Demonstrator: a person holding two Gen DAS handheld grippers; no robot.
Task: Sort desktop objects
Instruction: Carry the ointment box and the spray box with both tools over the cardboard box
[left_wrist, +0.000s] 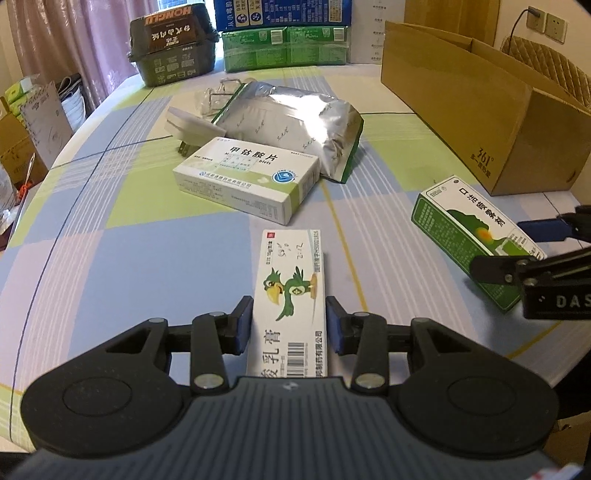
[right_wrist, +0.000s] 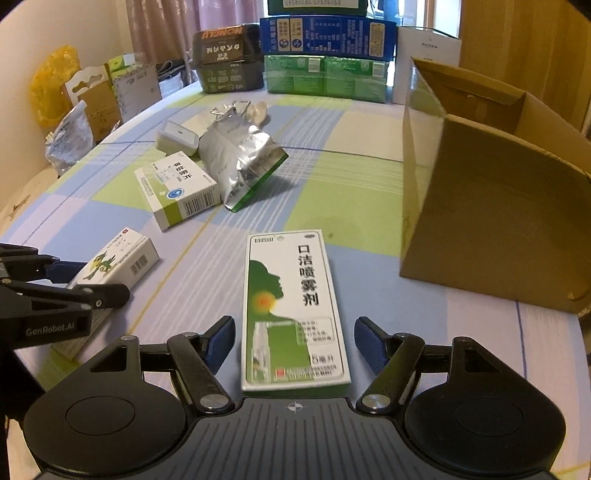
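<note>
While the cardboard box (right_wrist: 495, 221) stands open at the right of the table (left_wrist: 110, 258), nothing can be seen inside it from either view, so the sorting is judged to be at its very start. Five loose items are still spread over the checked cloth. The parrot-printed ointment box (left_wrist: 288, 295) is bracketed by the left gripper (left_wrist: 290, 325), whose blue pads appear pressed against its two long sides, though it lies flat on the table and is not yet lifted. The green throat-spray box (right_wrist: 293, 310) lies between the fingers of the right gripper (right_wrist: 294, 343), which is spread wide with clear gaps on both sides, so nothing is held there. Further back, the white-and-green tablet box (left_wrist: 247, 181), the silver foil pouch (left_wrist: 295, 129) and the white plug adapter (left_wrist: 192, 129) are left untouched, close together.
</note>
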